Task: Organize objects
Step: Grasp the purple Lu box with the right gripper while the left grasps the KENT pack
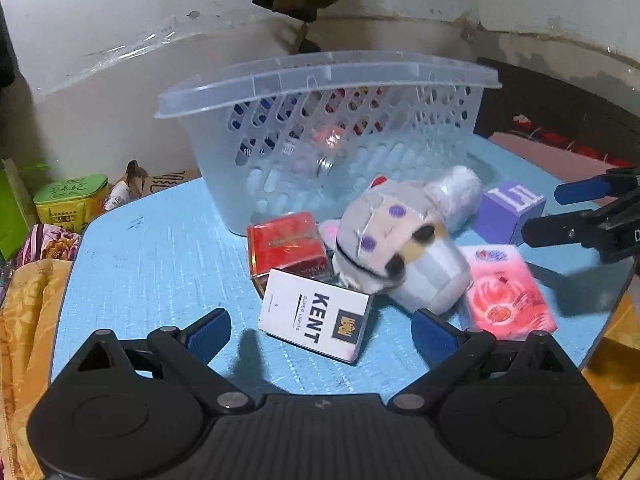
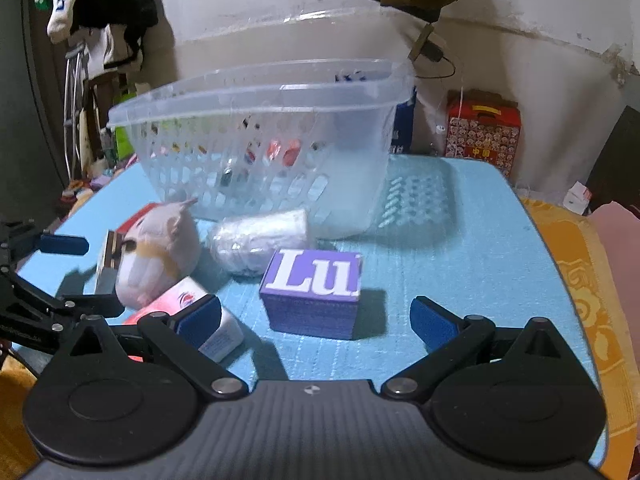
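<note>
A clear plastic basket (image 1: 328,136) (image 2: 256,152) stands at the back of the blue table (image 1: 160,264) (image 2: 460,280) with small items inside. In front lie a white KENT pack (image 1: 316,316), a red box (image 1: 286,246), a grey plush toy (image 1: 400,248) (image 2: 156,256), a white wrapped roll (image 2: 260,240), a purple Lux box (image 1: 512,208) (image 2: 316,292) and a pink soap pack (image 1: 508,292) (image 2: 188,304). My left gripper (image 1: 322,330) is open just before the KENT pack. My right gripper (image 2: 316,318) is open around the purple box.
A green tin (image 1: 72,200) and patterned cloth (image 1: 28,320) lie left of the table. A red gift box (image 2: 484,132) stands at the back right. Orange bedding (image 2: 580,280) lies right of the table. Clothes hang at the far left wall.
</note>
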Demonstrator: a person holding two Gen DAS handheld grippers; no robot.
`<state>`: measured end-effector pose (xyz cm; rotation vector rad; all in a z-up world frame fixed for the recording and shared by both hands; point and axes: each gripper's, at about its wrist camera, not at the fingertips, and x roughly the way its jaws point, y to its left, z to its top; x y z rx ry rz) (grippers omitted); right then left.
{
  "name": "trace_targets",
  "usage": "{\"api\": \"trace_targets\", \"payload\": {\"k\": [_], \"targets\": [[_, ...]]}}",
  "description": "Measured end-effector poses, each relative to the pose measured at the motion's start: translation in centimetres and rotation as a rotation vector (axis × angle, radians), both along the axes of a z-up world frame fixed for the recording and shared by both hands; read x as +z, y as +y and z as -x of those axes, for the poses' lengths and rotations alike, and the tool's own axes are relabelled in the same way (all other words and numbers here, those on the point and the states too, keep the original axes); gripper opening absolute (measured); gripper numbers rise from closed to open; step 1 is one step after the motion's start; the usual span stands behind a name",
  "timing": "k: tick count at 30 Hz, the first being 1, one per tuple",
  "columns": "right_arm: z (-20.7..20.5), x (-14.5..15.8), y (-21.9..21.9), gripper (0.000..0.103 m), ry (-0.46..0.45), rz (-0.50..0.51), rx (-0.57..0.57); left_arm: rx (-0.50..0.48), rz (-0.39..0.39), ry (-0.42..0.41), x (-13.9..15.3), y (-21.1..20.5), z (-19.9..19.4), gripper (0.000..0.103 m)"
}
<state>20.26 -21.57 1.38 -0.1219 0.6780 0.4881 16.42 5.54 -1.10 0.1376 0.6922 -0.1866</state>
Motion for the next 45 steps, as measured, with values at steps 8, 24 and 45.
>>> {"api": "trace_targets", "payload": {"k": [8, 24, 45], "targets": [[0.0, -0.1, 0.8, 0.103, -0.021, 0.012, -0.02, -0.03, -0.012, 0.011, -0.6, -0.7, -0.2, 0.099], [-1.6, -0.6, -0.1, 0.091, 0.039, -0.053, -0.067, -0.042, 0.069, 0.02, -0.7, 0.0, -0.6, 0.086], [-1.0, 0.6, -0.6, 0.057, -0.003, -0.04, -0.011, -0.058, 0.056, -0.064, 0.6, -0.3, 0.4, 0.066]]}}
